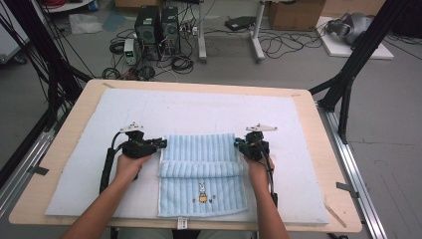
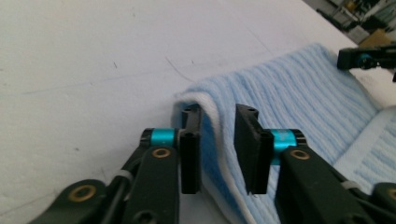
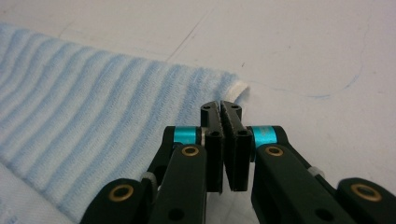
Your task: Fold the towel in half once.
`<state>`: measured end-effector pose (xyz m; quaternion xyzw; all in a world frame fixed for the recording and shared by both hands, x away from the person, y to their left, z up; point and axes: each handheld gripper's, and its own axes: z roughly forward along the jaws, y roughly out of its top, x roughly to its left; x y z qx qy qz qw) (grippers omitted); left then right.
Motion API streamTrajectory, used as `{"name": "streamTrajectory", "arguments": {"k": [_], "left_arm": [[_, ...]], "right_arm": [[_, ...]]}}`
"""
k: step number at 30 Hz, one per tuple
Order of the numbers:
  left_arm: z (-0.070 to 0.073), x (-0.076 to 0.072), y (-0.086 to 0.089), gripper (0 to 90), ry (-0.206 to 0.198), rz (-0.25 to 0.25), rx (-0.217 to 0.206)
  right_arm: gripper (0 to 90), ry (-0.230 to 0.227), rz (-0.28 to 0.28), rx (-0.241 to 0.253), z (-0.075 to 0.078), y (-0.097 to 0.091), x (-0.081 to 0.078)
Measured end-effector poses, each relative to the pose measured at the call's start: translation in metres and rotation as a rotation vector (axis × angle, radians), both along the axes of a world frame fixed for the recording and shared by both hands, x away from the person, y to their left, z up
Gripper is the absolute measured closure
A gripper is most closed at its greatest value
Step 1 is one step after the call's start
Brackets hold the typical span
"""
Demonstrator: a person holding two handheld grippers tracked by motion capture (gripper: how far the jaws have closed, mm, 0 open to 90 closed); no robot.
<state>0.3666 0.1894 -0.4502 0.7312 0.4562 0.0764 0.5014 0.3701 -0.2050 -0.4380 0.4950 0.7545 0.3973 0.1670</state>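
A light blue striped towel (image 1: pixel 199 149) lies on the white mat (image 1: pixel 89 124), its far part folded toward me over the part with a small rabbit picture (image 1: pixel 202 191). At the towel's left edge my left gripper (image 1: pixel 163 143) lies level and open. The white-hemmed edge of the towel (image 2: pixel 289 93) runs up between the jaws of the left gripper (image 2: pixel 218 112), against the left pad and clear of the right one. My right gripper (image 1: pixel 238 143) is at the towel's right edge. This right gripper (image 3: pixel 220 106) has its pads pressed together, with no cloth visible between them. The towel's corner (image 3: pixel 236 86) sits just past its tips.
The mat covers most of a wooden table (image 1: pixel 318 144), with bare mat to the left, right and behind the towel. A small white tag (image 1: pixel 181 222) hangs at the near edge. Black frame legs (image 1: pixel 348 84), computers (image 1: pixel 157 27) and cables stand on the floor beyond.
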Motion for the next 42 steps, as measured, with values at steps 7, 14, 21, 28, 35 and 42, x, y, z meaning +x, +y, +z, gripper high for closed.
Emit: {"name": "streamTrajectory", "arguments": {"k": [7,14,21,28,35,42], "left_arm": [[-0.003,0.000,-0.004,68.0,-0.001,-0.011,0.042],[-0.002,-0.001,-0.005,69.5,-0.005,-0.020,0.041],[-0.002,-0.004,-0.008,84.7,-0.033,-0.033,0.061],[-0.002,-0.003,-0.007,69.5,-0.014,0.008,0.064],[-0.003,-0.001,-0.008,56.0,0.011,0.038,0.084],[-0.003,0.000,-0.015,60.9,0.003,0.065,0.135]], "right_arm": [[88.8,-0.022,0.041,0.047,0.004,-0.004,-0.002],[67.9,0.032,0.000,0.016,0.002,-0.003,0.004],[87.9,-0.021,0.067,-0.068,0.007,0.008,0.001],[87.8,-0.065,-0.005,-0.141,0.007,0.013,0.014],[68.3,0.012,-0.001,-0.086,-0.001,0.015,0.022],[60.9,0.033,-0.028,-0.028,0.001,0.004,0.017]]}}
